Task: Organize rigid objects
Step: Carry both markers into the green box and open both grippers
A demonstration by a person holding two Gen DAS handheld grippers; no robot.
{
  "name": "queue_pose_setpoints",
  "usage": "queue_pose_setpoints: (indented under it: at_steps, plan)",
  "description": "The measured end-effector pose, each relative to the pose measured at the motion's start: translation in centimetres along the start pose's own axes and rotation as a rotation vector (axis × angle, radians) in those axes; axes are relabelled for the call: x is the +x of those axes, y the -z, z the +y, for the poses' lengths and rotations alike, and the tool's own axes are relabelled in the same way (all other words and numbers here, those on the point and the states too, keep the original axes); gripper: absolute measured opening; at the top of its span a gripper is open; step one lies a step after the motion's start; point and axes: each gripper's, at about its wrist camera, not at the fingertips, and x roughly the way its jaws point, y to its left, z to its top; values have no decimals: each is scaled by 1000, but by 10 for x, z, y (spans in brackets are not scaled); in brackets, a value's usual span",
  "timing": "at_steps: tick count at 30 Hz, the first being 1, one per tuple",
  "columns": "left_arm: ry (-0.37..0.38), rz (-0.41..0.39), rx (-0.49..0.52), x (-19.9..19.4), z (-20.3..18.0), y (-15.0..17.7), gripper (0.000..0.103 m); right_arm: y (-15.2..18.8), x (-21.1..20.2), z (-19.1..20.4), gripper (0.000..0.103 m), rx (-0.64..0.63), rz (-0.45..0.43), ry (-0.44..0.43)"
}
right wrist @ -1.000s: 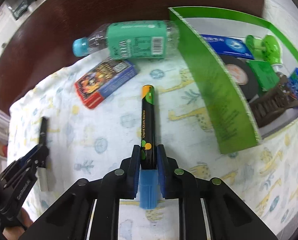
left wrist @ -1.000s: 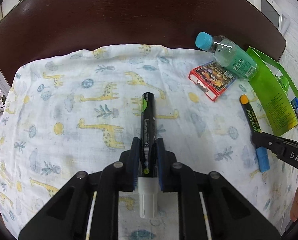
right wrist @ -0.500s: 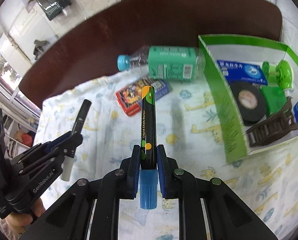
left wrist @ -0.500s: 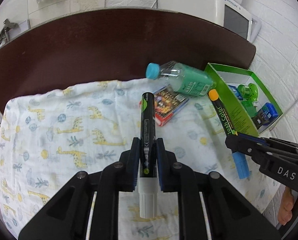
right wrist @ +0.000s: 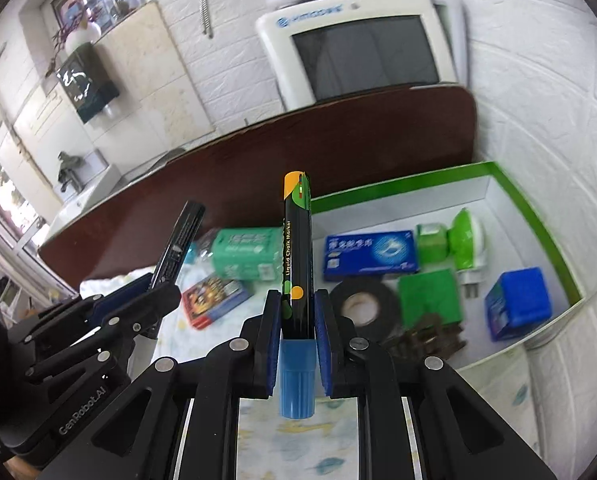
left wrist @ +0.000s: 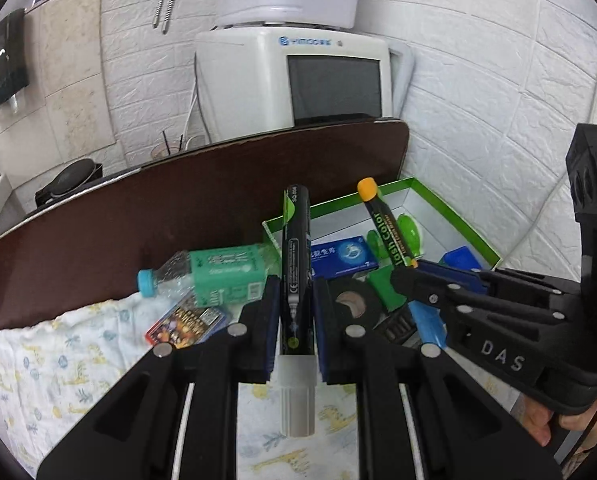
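Observation:
My left gripper [left wrist: 295, 312] is shut on a black marker with a white cap [left wrist: 295, 264], held in the air near the green box's [left wrist: 454, 216] near-left corner. My right gripper [right wrist: 296, 320] is shut on a black chalk marker with a blue cap and orange end [right wrist: 297, 248], held above the box's [right wrist: 538, 232] left side. The right gripper and its marker show in the left wrist view [left wrist: 386, 236]. The left gripper's marker shows in the right wrist view [right wrist: 180, 240].
The box holds a blue carton [right wrist: 370, 254], a black tape roll [right wrist: 358, 304], green items [right wrist: 430, 294], a green plug [right wrist: 464, 240] and a blue block [right wrist: 518, 308]. A green-labelled bottle [left wrist: 214, 272] and a card pack [left wrist: 186, 322] lie on the giraffe cloth [left wrist: 58, 360]. A white monitor [left wrist: 298, 80] stands behind the dark table.
Both grippers have lifted their markers off the cloth and carried them up and right toward the green box. Both views have tilted up to show the wall and monitor.

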Motion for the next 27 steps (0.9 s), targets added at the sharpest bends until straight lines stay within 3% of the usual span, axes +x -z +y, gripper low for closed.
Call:
queue_pose_setpoints:
  at_steps: [8,14,27]
  plan:
    - [20,39,59,43,-48,-18,14,-12,12,-53,18,47,11,15]
    - [13,100,48,79,-56,-15,14,-14,36,-90,18,107,41,8]
    - [-5,173,7,119,-46,-6,14,-8,73,-103,18,143,104,-10]
